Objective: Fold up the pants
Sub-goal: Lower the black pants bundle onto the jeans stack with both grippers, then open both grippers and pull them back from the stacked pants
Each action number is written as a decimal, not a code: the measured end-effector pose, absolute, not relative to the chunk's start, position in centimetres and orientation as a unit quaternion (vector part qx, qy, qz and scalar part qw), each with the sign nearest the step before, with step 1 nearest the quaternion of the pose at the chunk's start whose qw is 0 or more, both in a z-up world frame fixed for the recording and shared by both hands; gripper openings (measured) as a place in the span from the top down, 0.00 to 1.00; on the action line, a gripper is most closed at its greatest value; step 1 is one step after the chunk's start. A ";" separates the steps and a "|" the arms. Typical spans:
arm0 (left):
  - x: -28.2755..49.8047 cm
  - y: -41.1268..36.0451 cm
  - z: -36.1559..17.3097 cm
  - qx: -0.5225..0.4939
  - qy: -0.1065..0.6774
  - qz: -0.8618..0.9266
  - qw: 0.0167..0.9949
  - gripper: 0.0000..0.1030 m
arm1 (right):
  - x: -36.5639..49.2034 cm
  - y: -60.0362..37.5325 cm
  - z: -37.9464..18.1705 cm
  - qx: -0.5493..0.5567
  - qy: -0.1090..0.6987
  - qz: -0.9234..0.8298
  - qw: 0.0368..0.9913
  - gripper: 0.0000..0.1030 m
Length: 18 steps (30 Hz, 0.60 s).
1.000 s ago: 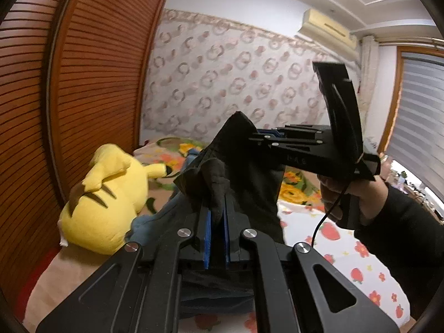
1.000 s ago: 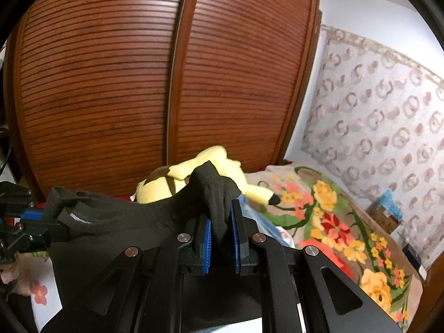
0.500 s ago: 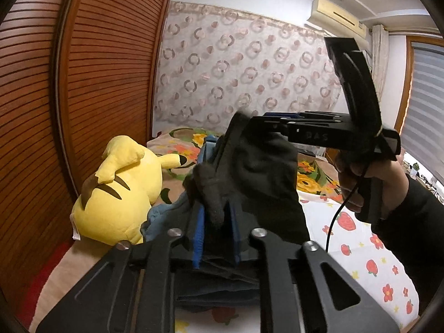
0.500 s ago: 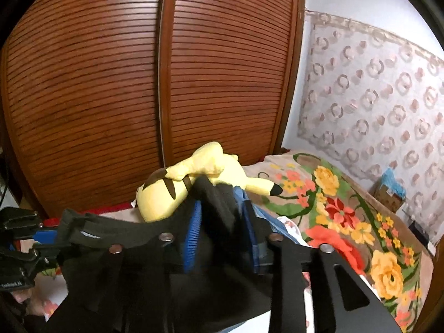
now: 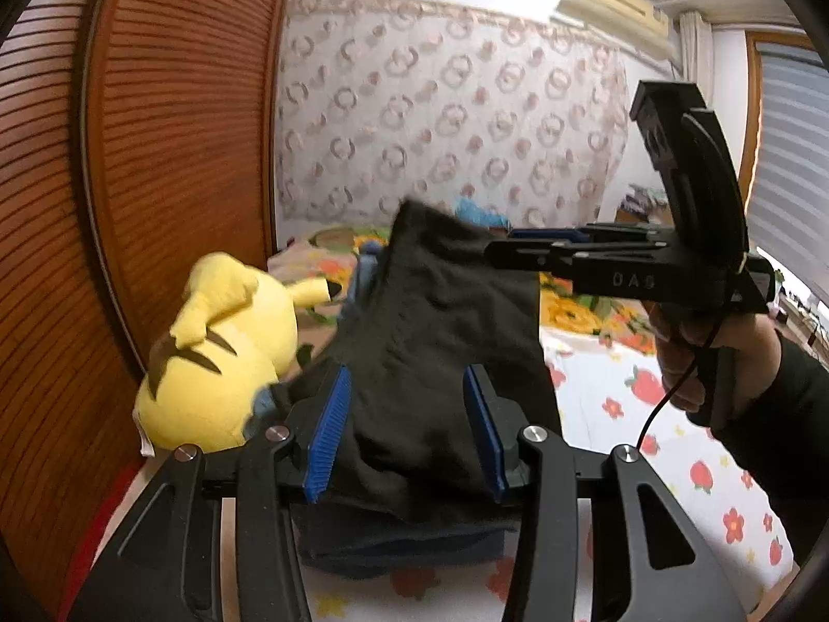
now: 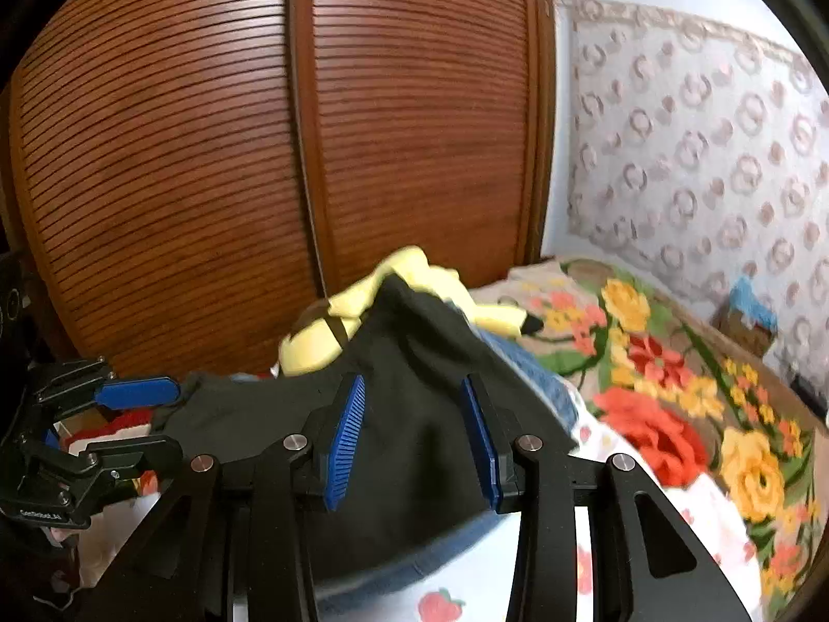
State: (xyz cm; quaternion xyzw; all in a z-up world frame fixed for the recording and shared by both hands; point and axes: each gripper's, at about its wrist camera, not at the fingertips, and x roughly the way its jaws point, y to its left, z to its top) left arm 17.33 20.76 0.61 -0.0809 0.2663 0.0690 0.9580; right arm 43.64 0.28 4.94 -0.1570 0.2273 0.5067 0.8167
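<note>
Left gripper [image 5: 409, 425]: jaws opening, blue pads apart; the black pants [image 5: 440, 342] lie between them, and neither pad presses the cloth.
Right gripper [image 6: 414, 440]: jaws parted, blue pads clear of the cloth on both sides; pants [image 6: 414, 414] draped between them, released.
Pants, place: bunched in a mound between and just ahead of both pairs of jaws, resting on a folded blue garment [image 5: 404, 544] on the bed.
Right gripper from the left view: it [image 5: 518, 243] reaches in from the right at the far upper edge of the pants; whether its tips touch the cloth I cannot tell.
Person's hand [image 5: 699, 357]: grips the right gripper's handle, dark sleeve behind it.
Ahead-left of left jaws: yellow plush toy [image 5: 217, 357], just beside the pants.
Under everything: bed sheet [image 5: 647, 404] with strawberries and flowers.
Further out: brown slatted wardrobe doors [image 6: 259, 155], patterned wall [image 5: 440, 114].
</note>
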 end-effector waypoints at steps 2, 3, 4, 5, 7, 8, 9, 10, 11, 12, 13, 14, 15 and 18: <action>17.5 20.7 0.0 -0.079 0.278 0.072 0.955 0.55 | 44.3 0.1 4.5 -0.156 0.234 0.495 0.822 0.61; 17.6 20.8 -0.3 -0.080 0.284 0.074 0.953 0.55 | 44.5 -0.1 4.4 -0.155 0.236 0.491 0.824 0.61; 17.7 20.9 -0.4 -0.081 0.287 0.075 0.952 0.55 | 44.8 -0.2 4.3 -0.152 0.239 0.486 0.827 0.61; 17.7 21.0 -0.7 -0.084 0.292 0.076 0.950 0.55 | 45.1 -0.3 4.2 -0.147 0.245 0.481 0.829 0.61; 17.5 20.9 -0.8 -0.084 0.295 0.079 0.949 0.55 | 45.4 -0.6 4.1 -0.139 0.249 0.475 0.832 0.61; 17.4 20.8 -0.8 -0.083 0.295 0.080 0.949 0.55 | 45.4 -0.4 4.2 -0.136 0.250 0.473 0.834 0.61; 17.3 20.7 -0.8 -0.083 0.295 0.080 0.948 0.55 | 45.2 -0.4 4.2 -0.132 0.251 0.471 0.835 0.61; 17.2 20.7 -0.7 -0.083 0.296 0.081 0.948 0.55 | 45.1 -0.6 4.2 -0.128 0.252 0.471 0.836 0.61; 17.0 20.6 -0.6 -0.085 0.294 0.077 0.949 0.55 | 44.8 -0.7 4.2 -0.125 0.253 0.469 0.837 0.61; 16.8 20.5 -0.5 -0.087 0.293 0.072 0.950 0.55 | 44.5 -0.8 4.3 -0.123 0.253 0.468 0.838 0.61; 16.7 20.4 -0.3 -0.087 0.292 0.069 0.950 0.55 | 44.1 -1.0 4.3 -0.121 0.252 0.467 0.839 0.61; 16.5 20.1 -0.1 -0.085 0.291 0.068 0.950 0.55 | 43.5 -1.0 4.3 -0.119 0.251 0.465 0.840 0.61; 16.4 20.1 0.0 -0.084 0.292 0.068 0.950 0.55 | 43.0 -1.4 4.4 -0.117 0.250 0.464 0.842 0.61; 15.8 19.3 0.6 -0.074 0.290 0.065 0.952 0.55 | 41.2 -2.3 4.7 -0.109 0.245 0.459 0.847 0.61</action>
